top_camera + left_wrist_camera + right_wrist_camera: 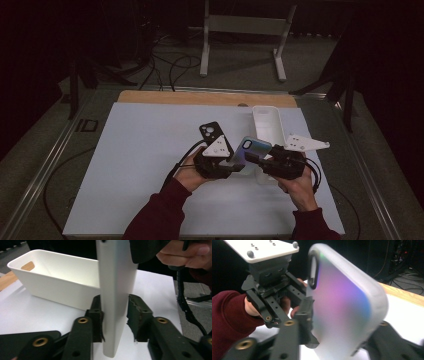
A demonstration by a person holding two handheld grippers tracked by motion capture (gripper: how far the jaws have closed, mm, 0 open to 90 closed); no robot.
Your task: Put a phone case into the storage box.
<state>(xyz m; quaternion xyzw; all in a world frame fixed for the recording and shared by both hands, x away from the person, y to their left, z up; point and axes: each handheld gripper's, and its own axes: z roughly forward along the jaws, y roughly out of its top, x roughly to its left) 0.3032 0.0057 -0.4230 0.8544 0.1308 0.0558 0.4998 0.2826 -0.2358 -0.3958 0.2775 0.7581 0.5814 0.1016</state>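
Iridescent phone case pinched from both ends: left gripper jaws on its edge, right gripper jaws across its broad face. Case held above white mat, just beside white plastic bin. Black phone case lies flat left of bin, behind left gripper.

Before me the bench is spread with a white sheet, and a strip of bare wood shows along its far edge. Beyond it a white frame stands on the grey floor, with dark cables looped beside it. Black stands, I think, flank the bench, though the dimness blurs them.
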